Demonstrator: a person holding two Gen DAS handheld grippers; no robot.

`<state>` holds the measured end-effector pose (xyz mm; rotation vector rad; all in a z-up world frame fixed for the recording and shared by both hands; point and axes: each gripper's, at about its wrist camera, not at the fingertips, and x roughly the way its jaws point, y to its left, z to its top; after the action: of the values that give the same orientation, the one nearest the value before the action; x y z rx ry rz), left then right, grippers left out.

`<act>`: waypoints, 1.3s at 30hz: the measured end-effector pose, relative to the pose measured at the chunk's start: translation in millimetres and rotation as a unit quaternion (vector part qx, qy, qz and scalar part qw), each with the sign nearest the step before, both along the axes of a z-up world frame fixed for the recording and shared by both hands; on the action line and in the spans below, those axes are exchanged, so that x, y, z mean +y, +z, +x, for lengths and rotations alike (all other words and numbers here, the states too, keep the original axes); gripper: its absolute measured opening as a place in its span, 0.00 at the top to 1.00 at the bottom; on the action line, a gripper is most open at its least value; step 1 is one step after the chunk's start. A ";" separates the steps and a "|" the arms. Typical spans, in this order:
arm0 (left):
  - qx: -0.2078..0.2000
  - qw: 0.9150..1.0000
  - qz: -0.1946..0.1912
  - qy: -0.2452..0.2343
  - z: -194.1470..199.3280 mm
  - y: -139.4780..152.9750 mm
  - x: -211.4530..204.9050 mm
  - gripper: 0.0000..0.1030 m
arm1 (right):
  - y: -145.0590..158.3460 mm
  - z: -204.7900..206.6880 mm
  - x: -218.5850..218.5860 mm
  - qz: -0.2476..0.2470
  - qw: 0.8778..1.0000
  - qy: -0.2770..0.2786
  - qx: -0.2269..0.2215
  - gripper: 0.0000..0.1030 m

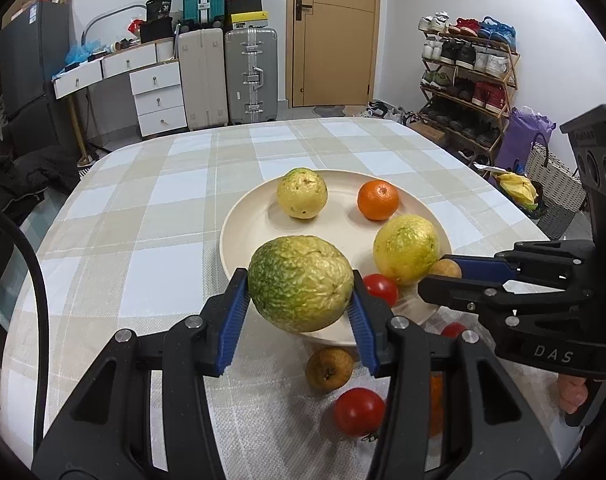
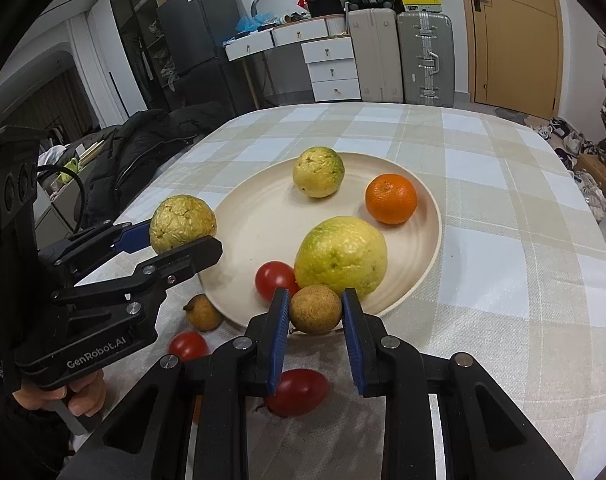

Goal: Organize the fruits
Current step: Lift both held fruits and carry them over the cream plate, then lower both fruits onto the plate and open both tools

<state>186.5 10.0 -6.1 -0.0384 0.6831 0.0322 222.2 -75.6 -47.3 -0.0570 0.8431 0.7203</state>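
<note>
My left gripper is shut on a wrinkled green-yellow fruit, held just above the near rim of a cream plate. Seen from the right wrist, that left gripper and its fruit hang at the plate's left edge. My right gripper is shut on a small brown round fruit over the plate's near rim. On the plate lie a yellow fruit, an orange, a large yellow-green fruit and a red tomato.
On the checked tablecloth in front of the plate lie another brown fruit and two tomatoes. A hand grips the left tool's handle. Suitcases, drawers and a shoe rack stand beyond the table.
</note>
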 end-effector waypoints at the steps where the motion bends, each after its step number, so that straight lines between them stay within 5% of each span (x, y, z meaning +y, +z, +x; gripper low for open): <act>1: 0.002 1.000 0.000 0.000 1.7 -0.8 -0.1 0.56 | 0.2 1.4 0.1 -0.002 1.000 -0.002 -0.002 0.74; 36: 0.050 0.999 -0.007 0.000 34.6 -18.3 3.1 0.56 | 0.8 36.8 -1.3 0.009 0.999 -0.039 0.003 0.74; 39: 0.048 0.999 0.004 0.000 32.3 -17.3 0.2 0.56 | 3.3 32.0 -5.0 0.008 0.999 -0.040 -0.003 0.66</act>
<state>218.8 10.2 -23.4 -0.0295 0.7791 0.0365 254.2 -80.6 -44.0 -0.0109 0.8282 0.6516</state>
